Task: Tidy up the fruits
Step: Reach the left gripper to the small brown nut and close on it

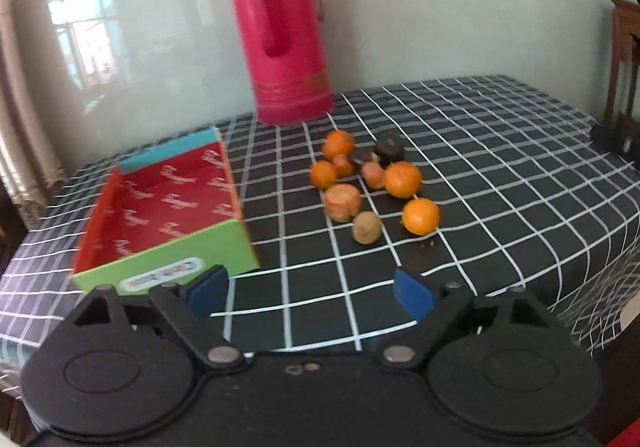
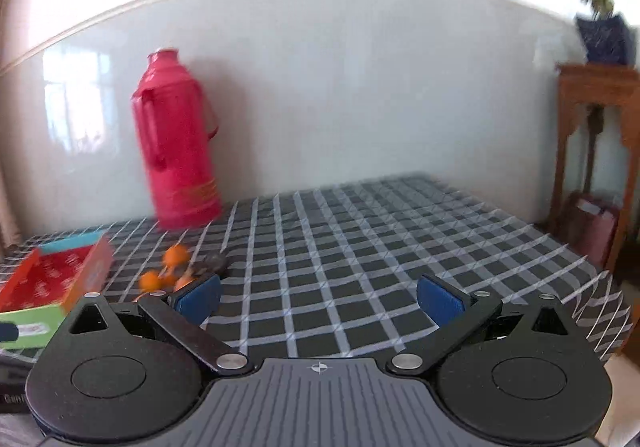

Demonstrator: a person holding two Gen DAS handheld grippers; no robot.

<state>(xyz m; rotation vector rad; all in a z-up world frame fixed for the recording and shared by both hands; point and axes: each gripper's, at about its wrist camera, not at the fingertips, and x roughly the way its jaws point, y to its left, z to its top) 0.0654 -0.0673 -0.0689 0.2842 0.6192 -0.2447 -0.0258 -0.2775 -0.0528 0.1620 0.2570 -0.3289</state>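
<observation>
The left gripper point(image 1: 310, 289) stands wide with nothing between its blue pads, and the right gripper point(image 2: 318, 301) is likewise wide and empty. The fruits point(image 1: 372, 183) lie clustered on the checked tablecloth point(image 1: 500, 151) at frame centre. Just left of them, the red-lined box point(image 1: 168, 203) holds nothing, so sorting looks not yet begun
</observation>
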